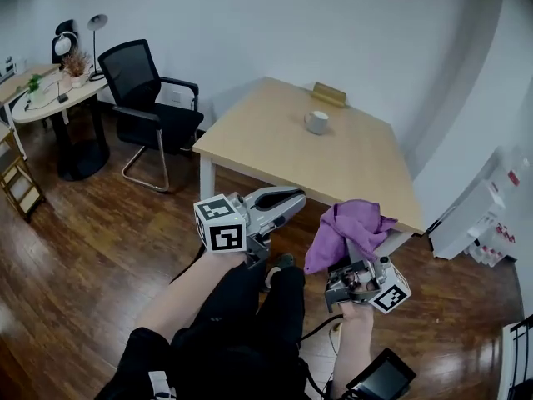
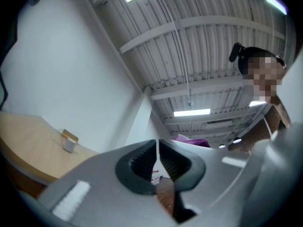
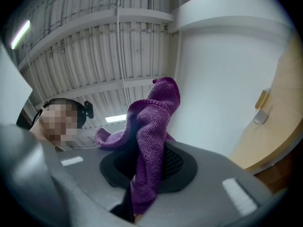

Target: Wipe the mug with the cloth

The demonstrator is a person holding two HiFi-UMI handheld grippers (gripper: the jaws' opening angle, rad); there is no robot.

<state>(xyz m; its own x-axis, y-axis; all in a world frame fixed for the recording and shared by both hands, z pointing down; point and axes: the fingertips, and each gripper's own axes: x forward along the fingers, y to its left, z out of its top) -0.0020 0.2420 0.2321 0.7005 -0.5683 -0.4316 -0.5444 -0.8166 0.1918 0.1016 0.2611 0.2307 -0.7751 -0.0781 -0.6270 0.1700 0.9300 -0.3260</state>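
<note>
A white mug (image 1: 316, 122) stands toward the far side of the light wooden table (image 1: 275, 152), well away from both grippers. It shows small in the left gripper view (image 2: 69, 145) and at the right edge of the right gripper view (image 3: 259, 118). My left gripper (image 1: 293, 197) is held low in front of the person, short of the table, its jaws shut with nothing between them (image 2: 157, 151). To its right, my right gripper (image 1: 356, 255) points upward and is shut on a purple cloth (image 1: 350, 226), which stands up out of the jaws (image 3: 150, 126).
A small wooden box (image 1: 329, 94) sits just behind the mug. A black office chair (image 1: 148, 98) and a round side table (image 1: 52, 100) stand to the left on the wooden floor. White shelving (image 1: 476, 215) stands by the wall at the right.
</note>
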